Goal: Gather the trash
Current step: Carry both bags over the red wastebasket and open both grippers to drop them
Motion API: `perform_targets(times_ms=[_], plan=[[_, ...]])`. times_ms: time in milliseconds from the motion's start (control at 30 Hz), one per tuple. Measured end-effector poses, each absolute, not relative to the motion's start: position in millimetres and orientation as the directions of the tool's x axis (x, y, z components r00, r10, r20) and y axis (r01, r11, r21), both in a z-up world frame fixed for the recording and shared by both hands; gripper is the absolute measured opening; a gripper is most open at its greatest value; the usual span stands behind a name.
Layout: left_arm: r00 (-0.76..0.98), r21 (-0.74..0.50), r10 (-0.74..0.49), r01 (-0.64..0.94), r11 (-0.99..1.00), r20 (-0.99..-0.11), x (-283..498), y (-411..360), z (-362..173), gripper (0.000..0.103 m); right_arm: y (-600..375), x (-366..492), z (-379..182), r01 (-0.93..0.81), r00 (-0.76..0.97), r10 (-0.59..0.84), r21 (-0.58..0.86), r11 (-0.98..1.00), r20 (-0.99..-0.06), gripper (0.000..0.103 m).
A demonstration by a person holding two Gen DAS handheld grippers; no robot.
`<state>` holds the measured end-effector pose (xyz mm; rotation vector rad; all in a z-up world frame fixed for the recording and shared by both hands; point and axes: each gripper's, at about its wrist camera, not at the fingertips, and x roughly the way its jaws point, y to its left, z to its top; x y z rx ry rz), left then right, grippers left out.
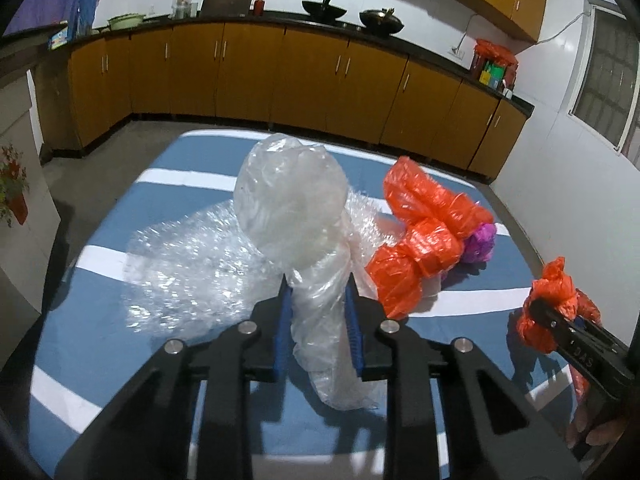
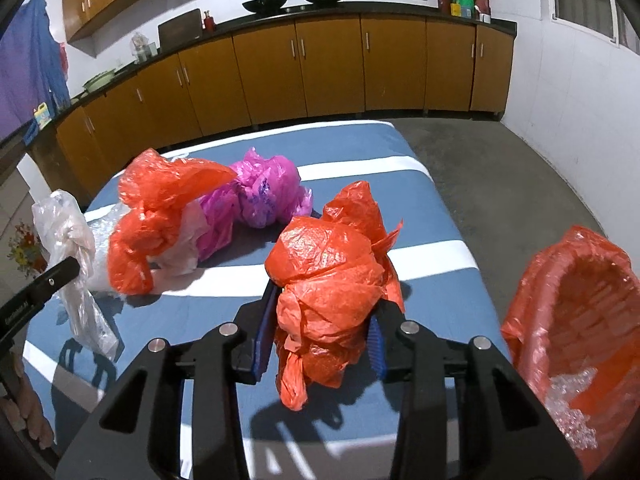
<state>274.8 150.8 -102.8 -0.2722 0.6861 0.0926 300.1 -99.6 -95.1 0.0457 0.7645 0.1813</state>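
Note:
My left gripper (image 1: pixel 318 292) is shut on a clear plastic bag (image 1: pixel 292 208) whose puffed top rises above the blue pads. The same bag (image 2: pixel 66 236) hangs from that gripper at the left of the right wrist view. My right gripper (image 2: pixel 324 300) is shut on a crumpled orange plastic bag (image 2: pixel 332 276), lifted above the table; it shows as an orange wad (image 1: pixel 554 300) at the right of the left wrist view. On the blue striped tablecloth (image 2: pixel 420 152) lie another orange bag (image 2: pixel 160 216), a pink bag (image 2: pixel 264 188) and bubble wrap (image 1: pixel 188 268).
A bin lined with an orange bag (image 2: pixel 576 312) stands at the table's right edge, with bubble wrap inside. Brown kitchen cabinets (image 1: pixel 280 72) under a dark counter run along the far wall. Bare grey floor (image 2: pixel 500 168) lies to the right of the table.

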Motion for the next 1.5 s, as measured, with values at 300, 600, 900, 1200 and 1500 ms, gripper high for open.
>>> perform_targets(times_ms=[300,600,900,1200,1500], plan=[[0.803,-0.228,-0.013,-0.154,0.962,-0.595,244,149,-76,0.025,-118,267,-66,-0.129,0.751,0.17,0.112,0.985,-0.638,0.039],[0.83,-0.219,-0.065,-0.07,0.973,-0.554,220,115,-50,0.025,-141,231,-44,-0.098,0.797,0.128,0.083,0.992,-0.59,0.039],[0.831,-0.227,-0.162,0.044,0.973,-0.532,214,66,-36,0.025,-171,207,-36,-0.04,0.818,0.064,0.056,0.998,-0.572,0.039],[0.808,-0.243,-0.27,0.162,0.956,-0.523,214,16,-29,0.025,-212,187,-28,0.033,0.838,0.01,0.069,0.997,-0.546,0.039],[0.765,-0.244,-0.377,0.289,0.926,-0.522,214,-40,-27,0.025,-248,174,-29,0.109,0.841,-0.046,0.085,0.99,-0.539,0.039]])
